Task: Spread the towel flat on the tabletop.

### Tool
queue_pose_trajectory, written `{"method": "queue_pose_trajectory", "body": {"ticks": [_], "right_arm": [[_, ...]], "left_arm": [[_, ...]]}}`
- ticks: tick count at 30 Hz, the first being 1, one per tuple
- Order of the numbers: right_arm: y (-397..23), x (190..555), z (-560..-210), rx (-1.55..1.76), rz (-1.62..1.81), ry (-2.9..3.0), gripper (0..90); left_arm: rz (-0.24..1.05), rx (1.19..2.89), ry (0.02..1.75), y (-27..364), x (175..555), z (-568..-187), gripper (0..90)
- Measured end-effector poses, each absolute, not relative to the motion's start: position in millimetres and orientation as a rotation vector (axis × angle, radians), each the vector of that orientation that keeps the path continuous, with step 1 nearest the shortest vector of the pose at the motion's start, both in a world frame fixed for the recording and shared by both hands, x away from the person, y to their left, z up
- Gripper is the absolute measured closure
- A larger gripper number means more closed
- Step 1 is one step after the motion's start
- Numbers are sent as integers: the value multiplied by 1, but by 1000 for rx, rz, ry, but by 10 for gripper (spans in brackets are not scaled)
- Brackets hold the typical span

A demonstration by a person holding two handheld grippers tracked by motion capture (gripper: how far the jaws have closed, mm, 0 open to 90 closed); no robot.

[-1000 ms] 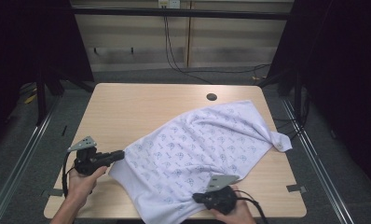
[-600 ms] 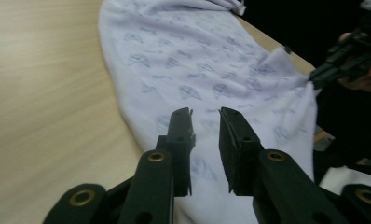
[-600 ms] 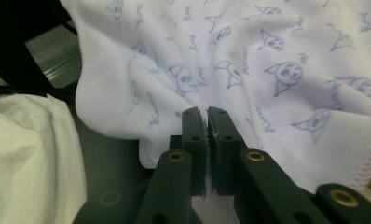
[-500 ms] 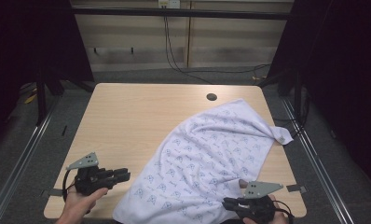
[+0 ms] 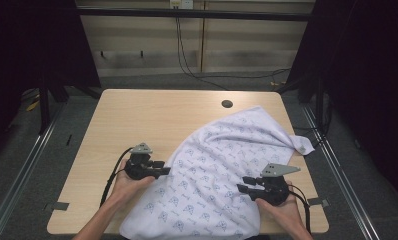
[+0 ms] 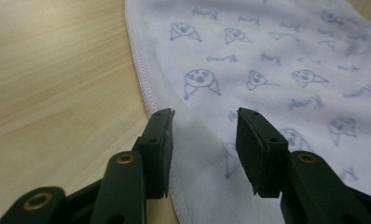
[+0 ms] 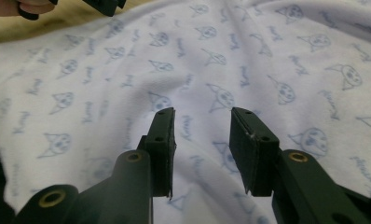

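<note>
A white cloth (image 5: 222, 170) printed with small blue animal faces is lying spread across the right half of the tabletop (image 5: 137, 120), running from the far right corner down to the near edge, where part of it is hanging over.

The left tool (image 5: 163, 171) is sitting low at the cloth's left hem, held in the person's left hand (image 5: 129, 182). Its jaws have just been opening and are now standing about half apart. In the left gripper view, the stitched hem is passing between them, but the pads are not pressing on the fabric; one jaw is over bare wood, the other over the cloth.

The right tool (image 5: 243, 184), in the right hand (image 5: 282, 207), is pointing left over the cloth's near right part. Its jaws have likewise just been opening and are standing about half apart, with cloth lying beneath and between them, nothing gripped.
</note>
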State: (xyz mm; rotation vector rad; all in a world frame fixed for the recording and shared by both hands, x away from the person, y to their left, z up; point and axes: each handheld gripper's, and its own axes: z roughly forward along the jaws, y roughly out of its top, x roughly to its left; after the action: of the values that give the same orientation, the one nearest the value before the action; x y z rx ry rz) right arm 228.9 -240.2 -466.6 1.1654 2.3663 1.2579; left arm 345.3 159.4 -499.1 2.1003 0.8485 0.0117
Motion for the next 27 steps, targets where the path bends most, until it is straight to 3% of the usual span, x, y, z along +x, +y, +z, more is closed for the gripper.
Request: {"method": "queue_pose_trajectory", "body": {"ticks": [3, 5, 7, 15, 18, 21, 27], "right_arm": [[-244, 235, -474, 1192, 1234, 2375, 601], [-246, 234, -476, 1205, 1215, 2377, 592], [-248, 233, -476, 1204, 1209, 2370, 585], [-248, 221, -484, 1193, 1139, 2447, 537], [-246, 220, -486, 1195, 1110, 2467, 517], [-243, 223, -489, 1200, 1086, 2479, 496], [-242, 238, -485, 1217, 1104, 2411, 500]], "left_arm": [[73, 2136, 833, 153, 347, -503, 611], [151, 2181, 811, 155, 344, -501, 821], [184, 2210, 815, 160, 339, -499, 881], [54, 2197, 871, 209, 291, -496, 883], [-62, 2213, 837, 227, 266, -495, 878], [-83, 2209, 798, 237, 248, -494, 847], [-8, 2051, 829, 226, 288, -482, 693]]}}
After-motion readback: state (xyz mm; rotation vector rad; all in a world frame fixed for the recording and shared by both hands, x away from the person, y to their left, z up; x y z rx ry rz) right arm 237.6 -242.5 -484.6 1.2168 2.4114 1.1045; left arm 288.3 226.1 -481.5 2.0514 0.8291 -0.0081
